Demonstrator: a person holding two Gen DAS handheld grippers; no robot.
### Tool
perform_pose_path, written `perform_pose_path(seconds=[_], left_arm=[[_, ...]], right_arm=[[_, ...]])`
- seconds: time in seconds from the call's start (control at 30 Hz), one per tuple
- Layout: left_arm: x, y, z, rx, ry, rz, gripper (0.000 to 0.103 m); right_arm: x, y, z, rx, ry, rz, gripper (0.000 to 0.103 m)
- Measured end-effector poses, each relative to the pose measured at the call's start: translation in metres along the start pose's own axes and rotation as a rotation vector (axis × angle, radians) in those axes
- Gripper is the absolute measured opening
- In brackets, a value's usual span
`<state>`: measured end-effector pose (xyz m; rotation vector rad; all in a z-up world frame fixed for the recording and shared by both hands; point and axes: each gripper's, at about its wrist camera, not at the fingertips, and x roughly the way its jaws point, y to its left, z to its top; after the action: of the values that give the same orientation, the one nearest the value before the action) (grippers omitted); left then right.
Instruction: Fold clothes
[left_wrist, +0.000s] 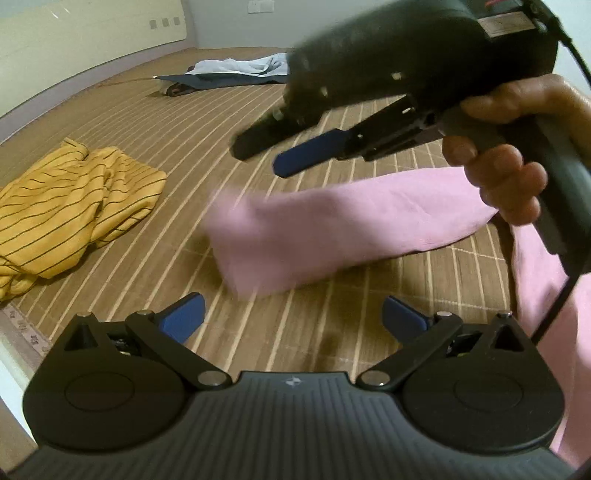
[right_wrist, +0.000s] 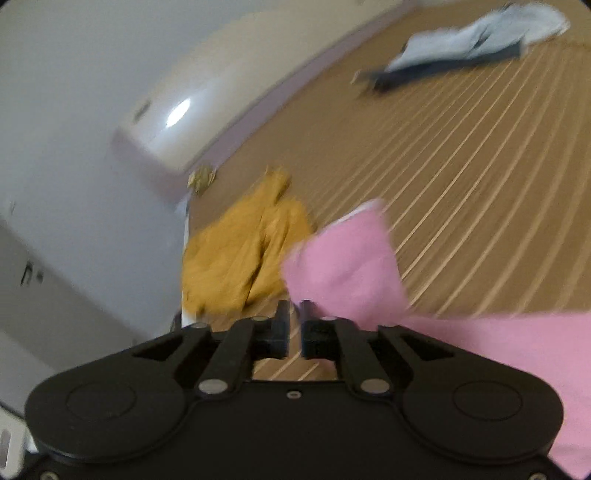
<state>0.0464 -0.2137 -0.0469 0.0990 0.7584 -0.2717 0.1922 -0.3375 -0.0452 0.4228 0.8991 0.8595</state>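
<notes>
Left wrist view: left tongs (left_wrist: 291, 317) wide open, nothing between blue pads, above woven bamboo mat (left_wrist: 295, 332) on bed. Pink soft cloth garment (left_wrist: 332, 229) lies on mat just ahead, part-folded, blurred at left end. Right tongs (left_wrist: 258, 155) held by person's hand (left_wrist: 506, 177) above pink garment; jaws narrowly apart, nothing gripped. Right wrist view confirms small gap, empty; pink garment (right_wrist: 343, 258) just beyond tips. Yellow striped shirt (left_wrist: 70, 206) crumpled to left, apart. Blue/white clothes pile (left_wrist: 236, 72) at far end.
</notes>
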Motion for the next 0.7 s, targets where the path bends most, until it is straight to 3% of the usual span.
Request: perform_pose_path(seconds=[0.07,0.23,0.3,0.43,0.5,0.7], left_arm=[[-0.001,0.004,0.0,-0.011,0.002,0.004,0.103],[-0.004,0.023,0.002,-0.077,-0.035,0.041,0.103],[-0.004,0.034,0.004,-0.131,-0.05,0.067,0.103],[0.004,0.045,0.009,-0.201,-0.025,0.095,0.103],[0.007,0.037,0.01,-0.179,-0.013,0.072,0.103],[0.014,-0.012,0.014,-0.078,-0.014,-0.066,0.103]], right_arm=[[0.006,0.008,-0.008,0.001,0.018,0.025,0.045],[-0.033,-0.002,-0.002,0.052,-0.091,0.065,0.051],[-0.062,-0.007,0.006,0.018,-0.158,-0.007,0.056],[-0.142,-0.006,-0.034,-0.117,-0.285,-0.261,0.065],[-0.181,-0.01,-0.067,-0.144,-0.325,-0.386,0.07],[-0.261,-0.033,-0.189,-0.039,-0.352,-0.592,0.077]])
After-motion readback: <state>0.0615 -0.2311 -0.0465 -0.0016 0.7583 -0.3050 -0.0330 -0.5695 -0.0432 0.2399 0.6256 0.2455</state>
